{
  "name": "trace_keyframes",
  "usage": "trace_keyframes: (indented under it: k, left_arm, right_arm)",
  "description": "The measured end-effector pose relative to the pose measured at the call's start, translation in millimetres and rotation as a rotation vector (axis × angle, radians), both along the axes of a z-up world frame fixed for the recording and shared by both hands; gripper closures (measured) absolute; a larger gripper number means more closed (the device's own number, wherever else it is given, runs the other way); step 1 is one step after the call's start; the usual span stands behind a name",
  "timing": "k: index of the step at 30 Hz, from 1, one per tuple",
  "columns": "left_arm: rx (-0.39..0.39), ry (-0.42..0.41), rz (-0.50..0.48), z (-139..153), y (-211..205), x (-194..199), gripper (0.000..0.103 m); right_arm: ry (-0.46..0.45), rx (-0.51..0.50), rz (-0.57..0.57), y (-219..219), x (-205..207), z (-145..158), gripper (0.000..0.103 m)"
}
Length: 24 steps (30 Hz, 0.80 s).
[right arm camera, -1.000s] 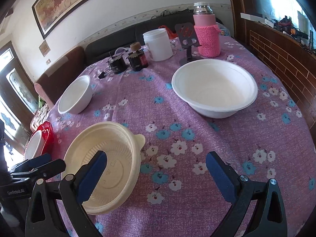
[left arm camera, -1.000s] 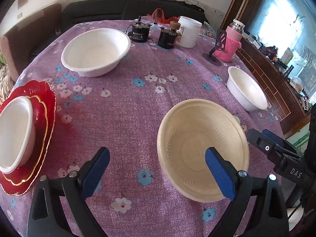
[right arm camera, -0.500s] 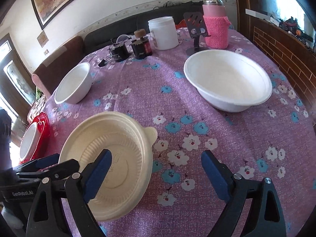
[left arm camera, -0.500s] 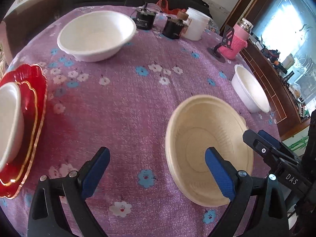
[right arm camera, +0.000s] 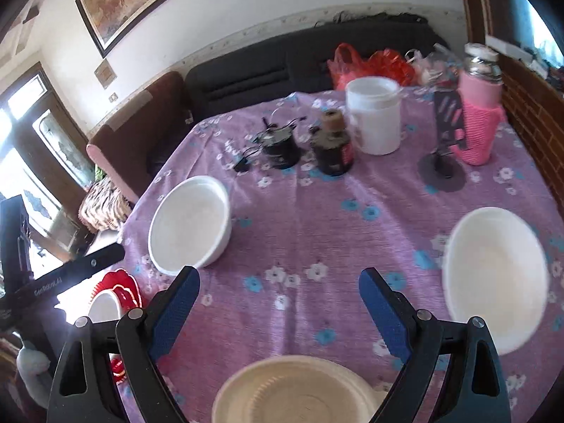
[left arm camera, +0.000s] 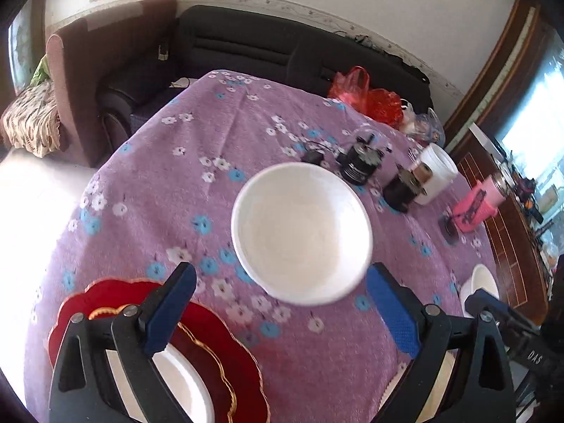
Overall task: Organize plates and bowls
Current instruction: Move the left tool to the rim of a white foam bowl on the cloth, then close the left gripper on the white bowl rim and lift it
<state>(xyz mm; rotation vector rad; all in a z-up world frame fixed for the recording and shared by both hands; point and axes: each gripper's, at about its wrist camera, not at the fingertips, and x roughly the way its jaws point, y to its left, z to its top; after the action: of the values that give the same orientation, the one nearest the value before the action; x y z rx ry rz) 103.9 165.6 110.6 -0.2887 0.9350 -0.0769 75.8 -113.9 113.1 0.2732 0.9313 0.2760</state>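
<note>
My left gripper (left arm camera: 278, 313) is open and empty, hovering just short of a large white bowl (left arm camera: 301, 231) on the purple flowered cloth. Red scalloped plates (left arm camera: 218, 345) with a white bowl (left arm camera: 179, 387) on them lie under its left finger. My right gripper (right arm camera: 278, 313) is open and empty above the cloth. A cream bowl (right arm camera: 296, 391) sits below it at the near edge. The large white bowl (right arm camera: 190, 224) is at its left, and another white bowl (right arm camera: 493, 278) is at its right. The red plates (right arm camera: 120, 289) show at lower left.
A white tub (right arm camera: 373, 120), two dark jars (right arm camera: 331, 148), a pink-sleeved bottle (right arm camera: 479, 105) and a phone stand (right arm camera: 444, 141) stand at the table's far side. A dark sofa (left arm camera: 275, 53) and a brown chair (left arm camera: 105, 56) lie beyond. The other gripper (right arm camera: 63, 278) shows at left.
Both grippers have lifted and swung toward the far side. The left view now centres on the large white bowl; the cream bowl has slipped to the right view's bottom edge.
</note>
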Motion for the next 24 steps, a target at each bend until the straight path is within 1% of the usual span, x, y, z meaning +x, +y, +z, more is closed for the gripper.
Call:
trace_keyframes:
  k: [4,7,9,11,13,17,19,20,22,23,24]
  left_arm:
    - [-0.065,0.075,0.043,-21.0,28.6,40.2,0.006]
    - [-0.081,0.127,0.062,-41.2,35.7,63.2,0.006]
    - [-0.092,0.152,0.054,-53.7,34.1,75.3,0.006]
    - [-0.090,0.180,0.045,-65.5,28.5,85.3,0.006]
    - [-0.086,0.205,0.028,-75.9,20.9,92.6,0.006]
    - [-0.064,0.242,-0.004,-91.8,7.2,101.2,0.006]
    - [-0.050,0.256,-0.020,-98.0,1.7,103.6,0.007]
    - [-0.047,0.264,-0.028,-101.0,-0.6,104.4,0.007]
    - [-0.040,0.268,-0.026,-101.3,-1.8,105.1,0.013]
    - [-0.035,0.265,-0.033,-100.1,-2.8,105.4,0.016]
    - [-0.034,0.264,-0.045,-98.8,-4.1,105.5,0.022]
  right_arm:
    - [0.100,0.024,0.039,35.9,48.0,-21.5,0.008]
    - [0.133,0.002,0.036,57.9,75.1,-37.1,0.008]
    - [0.156,-0.011,0.035,69.1,88.2,-49.8,0.009]
    - [0.189,-0.013,0.031,77.7,98.8,-63.6,0.014]
    - [0.222,0.002,0.036,82.6,106.1,-75.3,0.022]
    - [0.250,0.005,0.031,85.9,117.3,-90.7,0.028]
    - [0.270,0.014,0.033,86.4,122.0,-98.0,0.036]
    - [0.273,0.017,0.033,86.9,123.5,-99.7,0.037]
    - [0.264,0.007,0.039,89.6,124.6,-98.7,0.043]
    - [0.270,0.010,0.048,92.4,126.1,-98.3,0.044]
    - [0.271,0.007,0.053,94.1,126.5,-97.9,0.044]
